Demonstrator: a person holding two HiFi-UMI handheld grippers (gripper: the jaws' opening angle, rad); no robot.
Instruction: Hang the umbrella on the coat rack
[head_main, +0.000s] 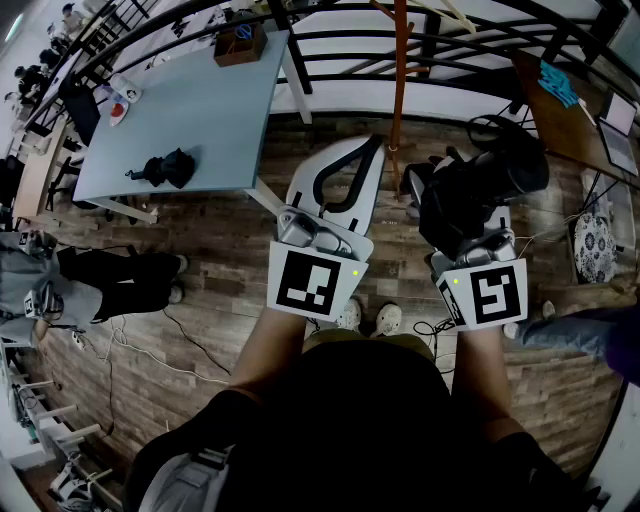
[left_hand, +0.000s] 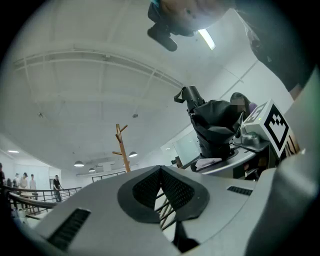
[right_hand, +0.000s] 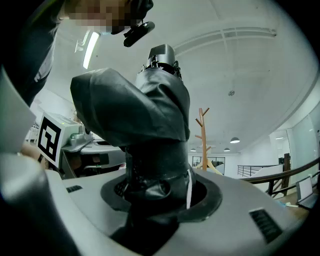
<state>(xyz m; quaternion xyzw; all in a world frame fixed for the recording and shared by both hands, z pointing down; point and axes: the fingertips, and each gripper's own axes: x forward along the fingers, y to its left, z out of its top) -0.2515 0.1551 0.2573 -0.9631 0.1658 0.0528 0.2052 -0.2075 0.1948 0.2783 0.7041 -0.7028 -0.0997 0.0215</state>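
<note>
A folded black umbrella (head_main: 482, 188) stands up out of my right gripper (head_main: 472, 222), which is shut on its lower part. In the right gripper view the umbrella (right_hand: 145, 120) fills the gap between the jaws of the right gripper (right_hand: 157, 192), its cap end pointing up. My left gripper (head_main: 372, 150) is beside it on the left, its tips touching and nothing between them. The left gripper view shows the left gripper (left_hand: 161, 172) with pads closed together and the umbrella (left_hand: 215, 127) off to the right. The wooden coat rack (head_main: 399, 90) stands just ahead between both grippers, branched at its top (left_hand: 121, 147) (right_hand: 203, 137).
A blue-grey table (head_main: 200, 110) at the left carries a black object (head_main: 168, 168) and a wooden box (head_main: 240, 45). A black railing (head_main: 450, 45) runs behind the rack. A desk with a laptop (head_main: 620, 130) is at the right. A person's legs (head_main: 120, 275) and cables lie on the wood floor.
</note>
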